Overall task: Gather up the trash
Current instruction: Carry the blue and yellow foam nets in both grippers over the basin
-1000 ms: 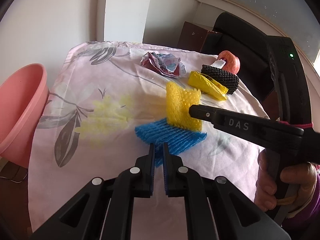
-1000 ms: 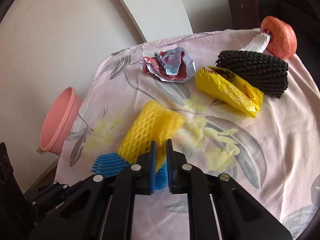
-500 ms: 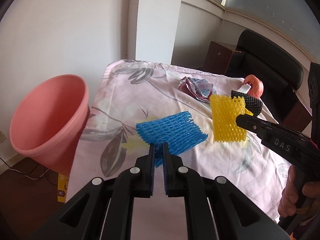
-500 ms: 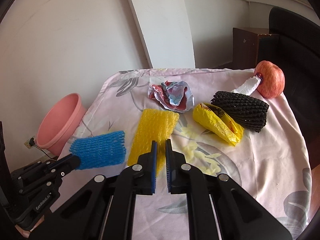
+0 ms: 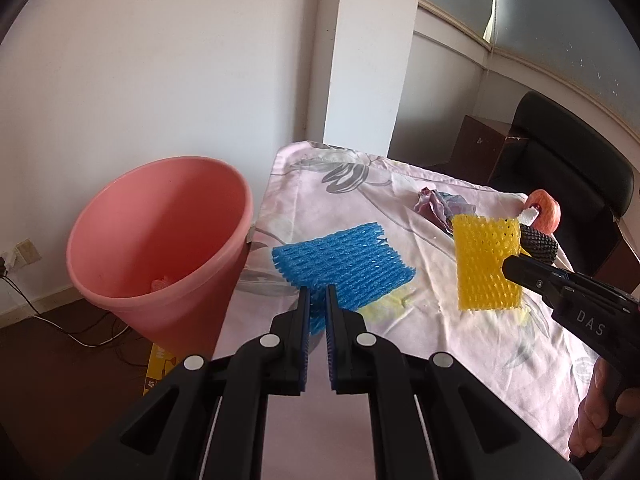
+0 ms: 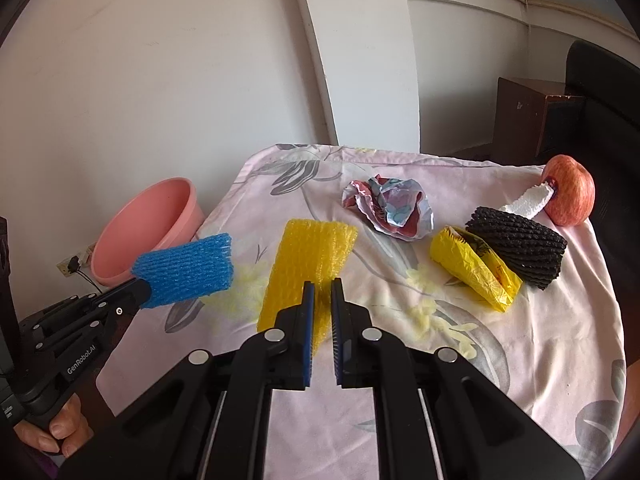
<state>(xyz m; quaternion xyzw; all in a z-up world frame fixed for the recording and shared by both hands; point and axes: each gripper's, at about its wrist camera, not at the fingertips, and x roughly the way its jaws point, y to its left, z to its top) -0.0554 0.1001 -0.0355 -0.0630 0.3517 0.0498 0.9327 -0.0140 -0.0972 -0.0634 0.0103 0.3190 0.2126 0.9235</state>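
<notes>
Left tongs (image 5: 317, 300) clamp blue foam net (image 5: 344, 266) | right tongs (image 6: 322, 296) clamp yellow foam net (image 6: 310, 264)

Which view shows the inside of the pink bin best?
The left wrist view: the pink bin faces the camera, open mouth and bottom visible. The right wrist view shows only its rim, partly behind the blue foam net.

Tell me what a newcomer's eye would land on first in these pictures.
Two bright foam nets held up over the flowered cloth: the blue foam net clamped in the left gripper, the yellow foam net in the right gripper. Next, the big pink bucket standing open off the table's left edge, beside the blue net.
</notes>
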